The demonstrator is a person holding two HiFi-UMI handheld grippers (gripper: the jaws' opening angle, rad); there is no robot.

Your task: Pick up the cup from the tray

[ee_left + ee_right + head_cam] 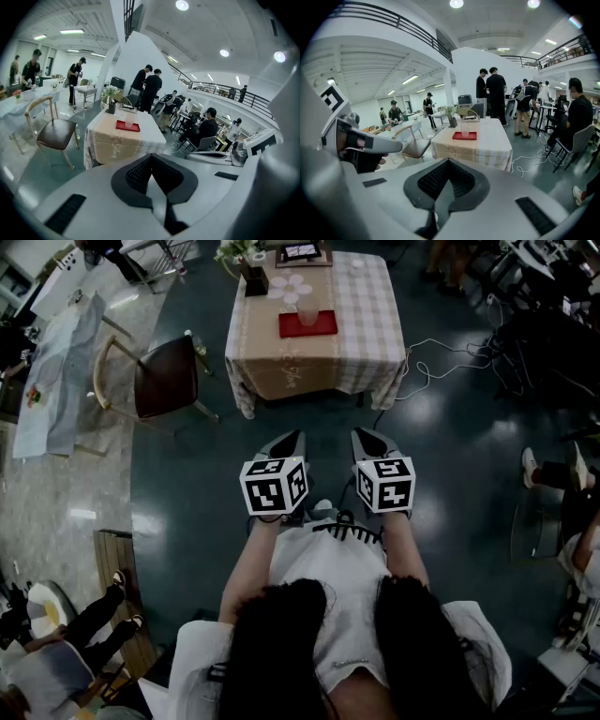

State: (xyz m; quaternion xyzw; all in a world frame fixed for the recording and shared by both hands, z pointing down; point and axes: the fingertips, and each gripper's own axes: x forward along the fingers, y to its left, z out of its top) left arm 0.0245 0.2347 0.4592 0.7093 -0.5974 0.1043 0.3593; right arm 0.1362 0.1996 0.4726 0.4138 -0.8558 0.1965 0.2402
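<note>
I stand on a dark floor, well back from a counter [323, 357] covered with a checked cloth. I hold both claws out in front of me, side by side and tipped a little downward.

My left claw [292, 438] is fully closed, pad against pad, with nothing between the pads. My right claw [364, 437] is closed the same way and is also empty.

The cup [307, 313], pale and see-through, stands upright on a red tray [322, 327] near the middle of the counter. Its long axis is vertical. A wooden chair [164, 379] stands off the counter's left side, clear of my path.

The cup lies straight ahead of me and well apart from both claws, across open floor. In the head view it sits roughly between the lines of the two claws. Neither claw looks clearly nearer. In the left gripper view the cup [129, 123] falls left of where the claw points. In the right gripper view it [465, 129] falls only slightly right of centre, so I judge the right claw is better lined up. I would need to close the gap and part the pads before any grasp.
</note>
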